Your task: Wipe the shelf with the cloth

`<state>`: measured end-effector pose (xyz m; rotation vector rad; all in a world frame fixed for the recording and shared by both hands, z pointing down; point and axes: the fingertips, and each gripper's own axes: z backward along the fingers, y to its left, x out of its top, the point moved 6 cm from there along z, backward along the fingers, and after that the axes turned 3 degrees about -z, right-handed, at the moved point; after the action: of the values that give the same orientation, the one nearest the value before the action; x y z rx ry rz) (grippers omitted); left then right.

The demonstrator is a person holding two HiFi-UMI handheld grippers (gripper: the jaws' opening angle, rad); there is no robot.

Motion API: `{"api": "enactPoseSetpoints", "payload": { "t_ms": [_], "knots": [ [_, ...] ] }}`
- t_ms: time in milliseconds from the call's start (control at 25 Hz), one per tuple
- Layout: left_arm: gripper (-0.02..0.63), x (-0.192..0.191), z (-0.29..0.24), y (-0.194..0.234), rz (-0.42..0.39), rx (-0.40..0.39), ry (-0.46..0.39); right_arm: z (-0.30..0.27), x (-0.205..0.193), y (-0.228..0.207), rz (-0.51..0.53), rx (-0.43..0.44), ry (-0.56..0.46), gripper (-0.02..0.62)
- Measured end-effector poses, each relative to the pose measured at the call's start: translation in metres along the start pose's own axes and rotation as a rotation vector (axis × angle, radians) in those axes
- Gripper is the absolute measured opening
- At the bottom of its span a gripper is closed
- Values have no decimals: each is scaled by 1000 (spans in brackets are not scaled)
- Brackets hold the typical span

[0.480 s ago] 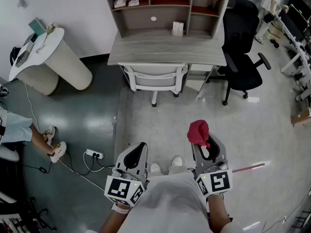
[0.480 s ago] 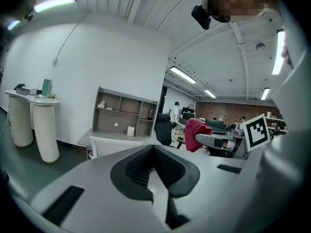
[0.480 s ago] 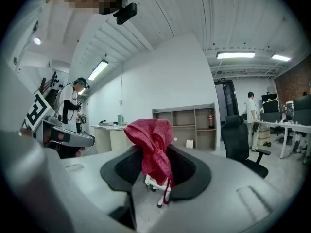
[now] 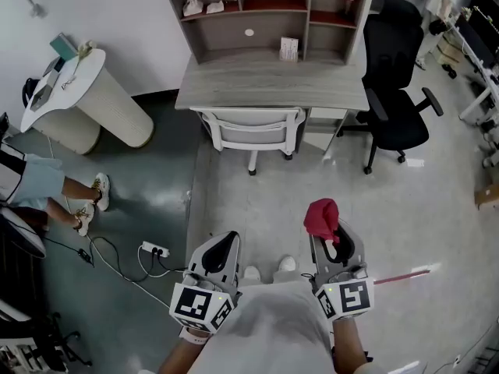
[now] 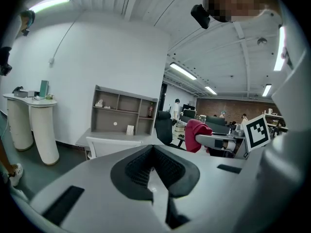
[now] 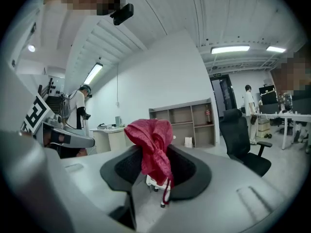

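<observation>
Ahead, the far shelf (image 4: 306,22) holds white items (image 4: 201,6) upper left; the right gripper (image 4: 327,236) pinches the cloth (image 4: 320,216); the left gripper (image 4: 228,241) has its jaws pressed together.

A: Way to the shelf (image 4: 269,10)?
B: Open floor (image 4: 257,209) straight ahead, then barred by white chair (image 4: 251,127) tucked under desk (image 4: 269,84).
A: Either side?
B: Black office chair (image 4: 394,76) just right of desk; white counter (image 4: 86,92) well apart at left. Small box (image 4: 289,49) upright on desk before lower middle bay.
</observation>
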<state>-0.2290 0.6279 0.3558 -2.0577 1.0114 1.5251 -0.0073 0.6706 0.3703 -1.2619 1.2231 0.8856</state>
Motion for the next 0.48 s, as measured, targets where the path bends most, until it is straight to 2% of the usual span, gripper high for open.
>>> {"api": "enactPoseSetpoints", "payload": {
  "t_ms": [160, 480],
  "knots": [
    [6, 4, -15, -8, -2, 1, 5, 0, 1, -20, -40, -12, -12, 156],
    [6, -8, -47, -30, 7, 16, 55, 9, -6, -69, -54, -23, -15, 156]
  ]
}}
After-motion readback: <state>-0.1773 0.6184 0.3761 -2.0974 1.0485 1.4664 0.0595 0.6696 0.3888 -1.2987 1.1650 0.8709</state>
